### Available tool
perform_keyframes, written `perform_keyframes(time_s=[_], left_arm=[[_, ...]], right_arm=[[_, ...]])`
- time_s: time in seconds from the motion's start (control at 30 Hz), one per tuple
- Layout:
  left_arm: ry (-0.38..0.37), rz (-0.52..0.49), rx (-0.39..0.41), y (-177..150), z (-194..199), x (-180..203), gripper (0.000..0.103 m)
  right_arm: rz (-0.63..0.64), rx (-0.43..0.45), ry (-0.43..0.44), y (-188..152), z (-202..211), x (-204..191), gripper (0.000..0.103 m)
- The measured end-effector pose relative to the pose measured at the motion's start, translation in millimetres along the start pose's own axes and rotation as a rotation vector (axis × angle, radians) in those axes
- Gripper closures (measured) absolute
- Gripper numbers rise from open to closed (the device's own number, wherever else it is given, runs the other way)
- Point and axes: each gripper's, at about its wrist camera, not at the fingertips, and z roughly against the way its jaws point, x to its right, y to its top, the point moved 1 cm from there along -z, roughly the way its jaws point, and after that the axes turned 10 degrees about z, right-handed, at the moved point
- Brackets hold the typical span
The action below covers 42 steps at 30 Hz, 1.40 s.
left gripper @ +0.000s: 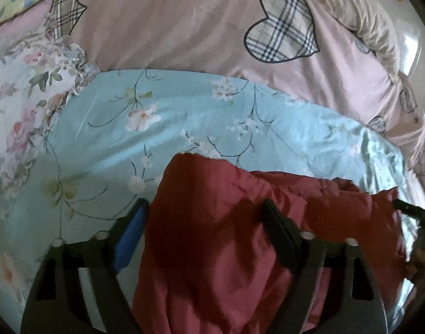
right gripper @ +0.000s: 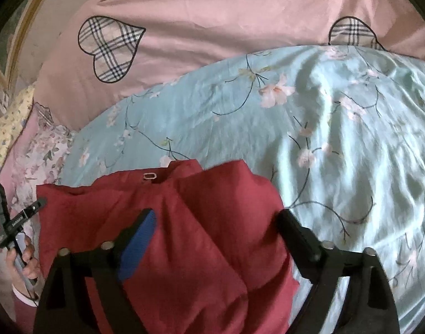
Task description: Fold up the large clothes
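On the far left a crumpled white sheet printed with pink roses (left gripper: 20,105) lay bunched against the pale blue bedspread with trailing blossom sprigs (left gripper: 184,122), and behind both stretched the pink quilt sewn with plaid hearts (left gripper: 162,27); on the blue spread, nearest the person, sat the dark red padded garment (left gripper: 212,236), bundled into thick soft folds; its long axis ran left to right across the bed, so that one end fell to each hand.

The left gripper (left gripper: 204,208) stood over the garment's left end with its fingers spread about halfway; the red cloth rose up between them, hard against the black finger and just beside the blue pad (left gripper: 130,236); I could not tell whether either was really pressing, and I judged it a loose straddle rather than a pinch.

Further right, a small metal loop (right gripper: 149,176) marked the garment's far edge near its middle; the right gripper (right gripper: 215,217) stood over the right end, fingers likewise half spread, the blue-padded one lying on the red cloth, the black one at the garment's right edge by the spread; again nothing was plainly clamped.

To my eye each hand was equally near its own end, the garment lying straight ahead and below the fingers; the coming fold would turn on both ends being carried together along the short way.
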Motion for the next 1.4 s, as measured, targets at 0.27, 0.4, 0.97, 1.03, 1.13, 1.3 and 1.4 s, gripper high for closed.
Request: perform_keyframes(time_s=[0.27, 0.4, 0.97, 1.03, 1.13, 1.3, 1.4], left_arm=[[-0.005, -0.006, -0.018, 3.0, -1.4, 3.4, 0.090], [-0.012, 0.018, -0.002, 18.2, 2.0, 6.2, 0.091], [0.055, 0.052, -0.134, 21.9, -90.3, -1.1, 0.092], [0.066, 0.046, -0.140, 18.3, -95.9, -0.8, 0.092], [0.069, 0.037, -0.149, 15.0, -100.3, -0.4, 0.092], [0.046, 0.056, -0.147, 16.8, -93.6, -4.2, 0.090], [0.043, 0.085, -0.152, 18.8, -93.2, -8.9, 0.083]], right_arm=[[0.057, 0.102, -0.106, 7.3, 27.1, -11.9, 0.090], [0.074, 0.132, -0.144, 22.2, 32.2, -12.8, 0.091], [0.001, 0.009, -0.213, 25.3, -42.0, 20.8, 0.097], [-0.001, 0.004, -0.211, 23.8, -45.1, 21.1, 0.097], [-0.001, -0.007, -0.211, 20.3, -50.5, 22.4, 0.098], [-0.020, -0.012, -0.206, 17.1, -52.6, 26.9, 0.098], [-0.022, -0.016, -0.211, 16.8, -54.0, 27.0, 0.098]])
